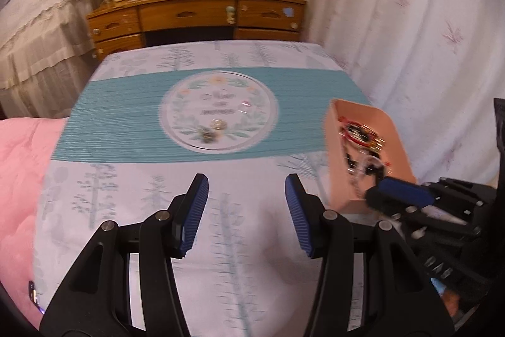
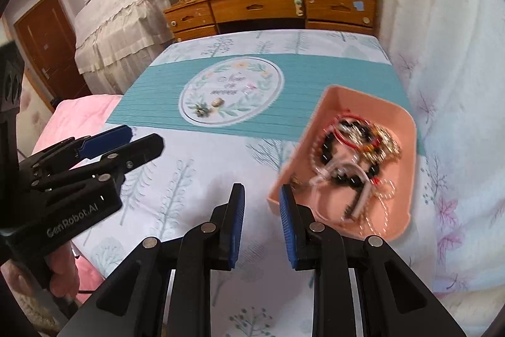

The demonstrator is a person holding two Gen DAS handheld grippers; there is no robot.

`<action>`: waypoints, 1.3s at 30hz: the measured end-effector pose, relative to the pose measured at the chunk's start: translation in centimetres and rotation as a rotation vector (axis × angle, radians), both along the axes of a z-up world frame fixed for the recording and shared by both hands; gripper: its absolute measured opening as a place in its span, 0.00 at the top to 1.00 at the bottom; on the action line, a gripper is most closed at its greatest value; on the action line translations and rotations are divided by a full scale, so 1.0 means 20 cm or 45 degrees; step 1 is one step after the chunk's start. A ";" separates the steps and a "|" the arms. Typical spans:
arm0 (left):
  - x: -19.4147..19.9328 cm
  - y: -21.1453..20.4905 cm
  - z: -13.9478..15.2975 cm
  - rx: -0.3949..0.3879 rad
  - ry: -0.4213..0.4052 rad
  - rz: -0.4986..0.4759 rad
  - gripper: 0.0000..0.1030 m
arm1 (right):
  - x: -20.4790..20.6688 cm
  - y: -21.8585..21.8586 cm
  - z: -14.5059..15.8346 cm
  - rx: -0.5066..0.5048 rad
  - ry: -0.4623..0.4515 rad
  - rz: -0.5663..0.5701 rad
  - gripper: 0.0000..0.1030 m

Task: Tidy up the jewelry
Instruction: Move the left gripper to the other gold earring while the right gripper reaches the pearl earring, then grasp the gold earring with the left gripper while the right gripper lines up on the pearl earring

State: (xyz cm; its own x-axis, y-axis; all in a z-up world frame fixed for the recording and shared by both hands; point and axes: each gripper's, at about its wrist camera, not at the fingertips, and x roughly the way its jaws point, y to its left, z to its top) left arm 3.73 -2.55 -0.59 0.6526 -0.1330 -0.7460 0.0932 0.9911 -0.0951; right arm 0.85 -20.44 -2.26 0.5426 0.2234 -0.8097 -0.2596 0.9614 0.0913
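Note:
A pink tray (image 2: 401,122) sits on the right of the table and holds a tangle of jewelry (image 2: 350,153): black beads, a red cord, gold pieces, white strands. It also shows in the left wrist view (image 1: 391,128). Small loose pieces (image 2: 210,106) lie on the round emblem of the teal mat (image 2: 157,97), also in the left wrist view (image 1: 214,128). My right gripper (image 2: 260,198) is open and empty, just in front of the tray's near left corner. My left gripper (image 1: 246,188) is open and empty over the tablecloth, short of the mat.
The table has a tree-print cloth (image 2: 176,179). A pink quilt (image 1: 22,179) lies to the left. A wooden desk (image 2: 271,8) with clutter stands behind the table. White curtains (image 2: 457,52) hang along the right side.

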 end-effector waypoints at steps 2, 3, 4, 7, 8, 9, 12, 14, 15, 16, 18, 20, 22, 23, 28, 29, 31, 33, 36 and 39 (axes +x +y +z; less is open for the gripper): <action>0.02 0.10 0.01 0.012 -0.009 0.048 0.54 | 0.04 0.04 0.04 -0.001 0.004 0.018 0.78; 0.02 0.15 0.02 0.018 -0.008 0.070 0.54 | 0.08 0.07 0.07 0.010 0.015 0.033 0.78; 0.04 0.21 0.02 0.020 -0.002 0.092 0.53 | 0.11 0.08 0.09 0.021 0.024 0.039 0.78; 0.08 0.33 0.02 0.010 0.022 0.119 0.53 | 0.24 0.14 0.15 0.051 0.060 0.051 0.78; 0.10 0.37 0.02 0.004 0.038 0.124 0.53 | 0.29 0.15 0.17 0.054 0.068 0.050 0.78; 0.13 0.40 0.01 -0.005 0.056 0.124 0.53 | 0.34 0.17 0.18 0.053 0.078 0.048 0.78; 0.24 0.47 -0.01 -0.054 0.122 0.113 0.53 | 0.54 0.23 0.19 0.031 0.133 0.037 0.78; 0.31 0.48 -0.03 -0.073 0.153 0.102 0.53 | 0.69 0.28 0.16 0.048 0.197 0.043 0.78; 0.35 0.47 -0.05 -0.074 0.174 0.088 0.53 | 0.75 0.30 0.15 0.054 0.227 0.038 0.78; 0.39 0.46 -0.07 -0.073 0.190 0.085 0.53 | 0.81 0.32 0.12 0.059 0.251 0.032 0.78; 0.48 0.43 -0.12 -0.079 0.238 0.076 0.53 | 0.93 0.37 0.07 0.049 0.285 0.020 0.78; 0.57 0.39 -0.19 -0.113 0.295 0.056 0.53 | 1.03 0.39 0.01 0.052 0.316 -0.006 0.78; 0.65 0.36 -0.27 -0.145 0.359 0.049 0.53 | 1.10 0.41 -0.06 0.068 0.359 -0.017 0.78; 0.69 0.34 -0.30 -0.151 0.377 0.052 0.53 | 1.15 0.43 -0.10 0.073 0.384 -0.026 0.78; 0.82 0.27 -0.44 -0.133 0.451 0.073 0.53 | 1.23 0.44 -0.27 0.071 0.443 -0.057 0.78; 0.83 0.27 -0.46 -0.129 0.458 0.075 0.53 | 1.23 0.44 -0.29 0.083 0.454 -0.063 0.78; 0.86 0.25 -0.50 -0.110 0.472 0.092 0.55 | 1.25 0.44 -0.34 0.101 0.474 -0.071 0.78; 0.88 0.25 -0.52 -0.105 0.485 0.099 0.59 | 1.26 0.43 -0.36 0.109 0.481 -0.066 0.78; 0.91 0.23 -0.54 -0.084 0.472 0.110 0.62 | 1.26 0.44 -0.37 0.115 0.472 -0.060 0.78; 0.92 0.20 -0.54 -0.040 0.454 0.114 0.68 | 1.26 0.44 -0.37 0.120 0.468 -0.053 0.78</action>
State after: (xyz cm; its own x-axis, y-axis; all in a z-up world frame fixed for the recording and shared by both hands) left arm 22.21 1.47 -11.40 0.3622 -0.1137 -0.9251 -0.0385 0.9899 -0.1367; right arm 26.15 -11.59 -9.64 0.2296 0.2901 -0.9290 -0.1539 0.9534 0.2596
